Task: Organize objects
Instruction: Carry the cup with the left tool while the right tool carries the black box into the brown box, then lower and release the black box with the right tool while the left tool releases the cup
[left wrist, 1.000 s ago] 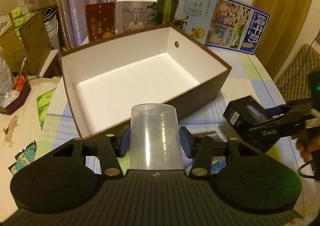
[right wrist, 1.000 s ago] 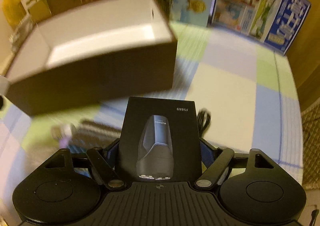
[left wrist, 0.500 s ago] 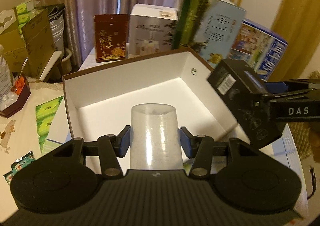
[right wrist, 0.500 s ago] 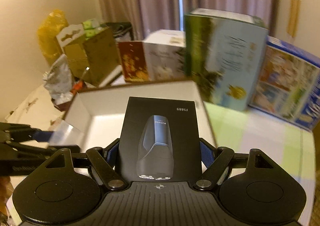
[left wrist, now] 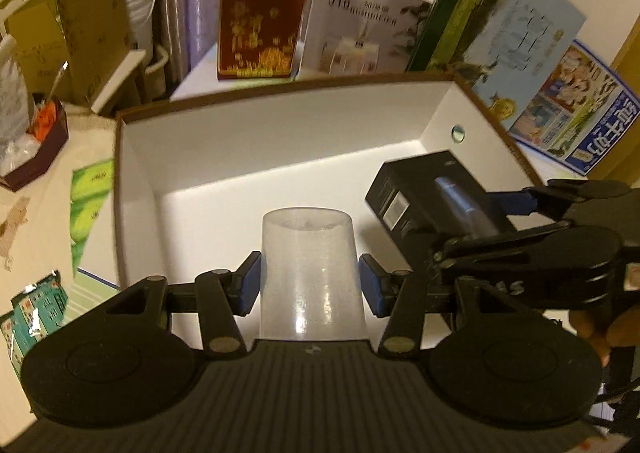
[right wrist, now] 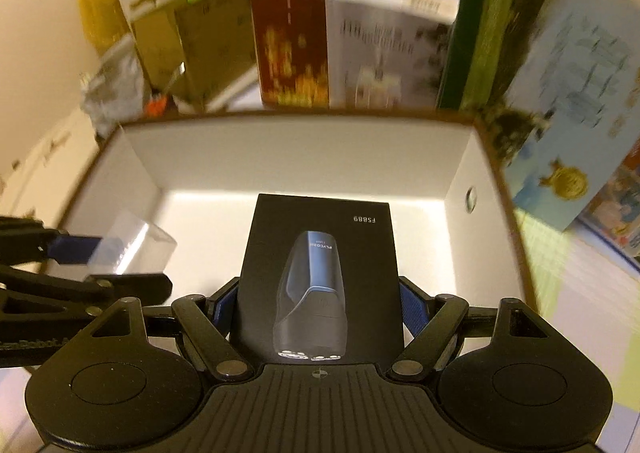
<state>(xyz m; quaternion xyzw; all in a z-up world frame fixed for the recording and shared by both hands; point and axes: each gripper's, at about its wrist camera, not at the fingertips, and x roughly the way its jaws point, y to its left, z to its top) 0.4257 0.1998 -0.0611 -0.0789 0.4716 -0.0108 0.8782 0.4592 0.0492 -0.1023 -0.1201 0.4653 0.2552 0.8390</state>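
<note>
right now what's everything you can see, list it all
storage box: 1, brown outside, white inside, centre, open
plastic cup: 1, clear, upside down, held over the box, left part
shaver box: 1, black, held over the box, right part
red carton: 1, behind the box
white carton: 1, behind the box
green and blue carton: 1, back right
milk carton: 1, blue, far right
left tool: 1, black, holds the cup
right tool: 1, black, holds the shaver box

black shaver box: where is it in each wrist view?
Left wrist: black shaver box at right of centre, held by the right claw over the open box.
Right wrist: bottom centre, between that claw's fingers.
Shared landmark: round hole in the open box's right wall.
</note>
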